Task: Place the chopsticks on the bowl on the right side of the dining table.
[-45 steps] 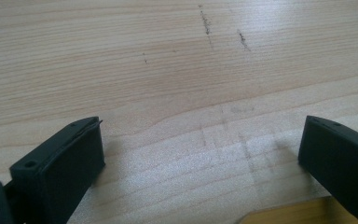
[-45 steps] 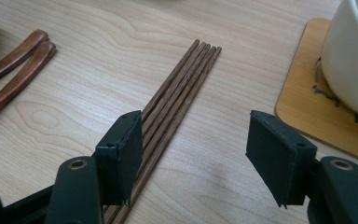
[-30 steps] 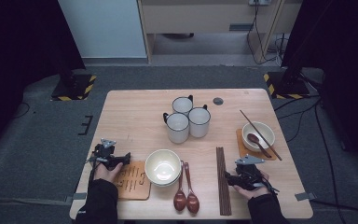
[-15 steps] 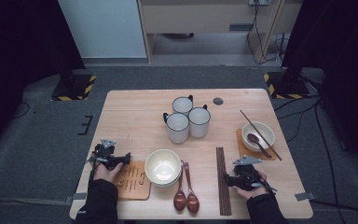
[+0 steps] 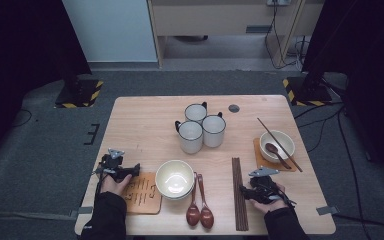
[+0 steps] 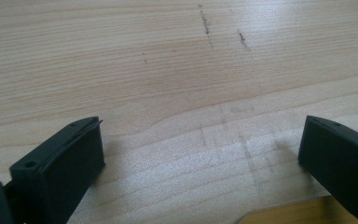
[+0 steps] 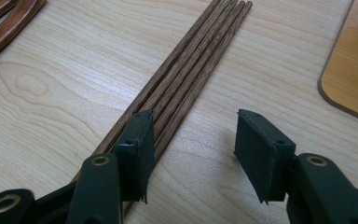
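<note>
Right tongs (image 7: 193,154): stood spread, pinching nothing, low over the desk (image 7: 51,93); in the high view they (image 5: 247,190) lay at the near right edge, in the person's right hand.
Bundle of chopsticks (image 7: 186,70): lay flat on the desk, touching or just under the left jaw in the right gripper view; most sticks sat outside the gap, to that jaw's side.
Long axis: ran away from the tongs, leaning slightly to the right in that view; in the high view the bundle (image 5: 238,192) ran near to far along the desk.
Judgement: a small sideways shift toward the bundle seemed needed before the jaws could straddle it.
Nearer hand: the right; the bundle lay just beside it.
Left tongs (image 6: 200,158): spread wide, empty, over bare wood, with a corner of the wooden coaster (image 6: 289,214) at the near edge.
Left hand (image 5: 114,181): well apart from the bundle, beyond the cream bowl (image 5: 174,178) and two spoons (image 5: 199,210).
Farther: three mugs (image 5: 200,129) at mid-desk.
</note>
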Demonstrator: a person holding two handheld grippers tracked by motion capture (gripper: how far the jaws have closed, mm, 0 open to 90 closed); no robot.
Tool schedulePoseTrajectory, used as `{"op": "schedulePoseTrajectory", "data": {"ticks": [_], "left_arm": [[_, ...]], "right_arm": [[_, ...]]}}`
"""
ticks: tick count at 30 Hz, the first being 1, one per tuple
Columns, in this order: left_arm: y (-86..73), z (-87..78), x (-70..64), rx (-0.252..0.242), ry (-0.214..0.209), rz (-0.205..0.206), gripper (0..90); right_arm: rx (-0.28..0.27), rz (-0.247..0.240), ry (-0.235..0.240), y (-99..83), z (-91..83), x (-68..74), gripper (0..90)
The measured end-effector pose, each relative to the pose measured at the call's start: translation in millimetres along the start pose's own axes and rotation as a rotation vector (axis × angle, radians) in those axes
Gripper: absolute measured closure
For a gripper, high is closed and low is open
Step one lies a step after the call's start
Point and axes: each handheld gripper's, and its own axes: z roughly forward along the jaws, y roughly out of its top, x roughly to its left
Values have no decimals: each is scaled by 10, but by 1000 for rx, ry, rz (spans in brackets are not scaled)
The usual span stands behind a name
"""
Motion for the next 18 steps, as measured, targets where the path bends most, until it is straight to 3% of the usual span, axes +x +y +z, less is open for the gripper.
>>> {"op": "schedulePoseTrajectory", "data": {"ticks": [18], "left_arm": [[0,0,0,0,0,0,0]], "right_arm": [[37,-16,2,4,4,-29,667]]}}
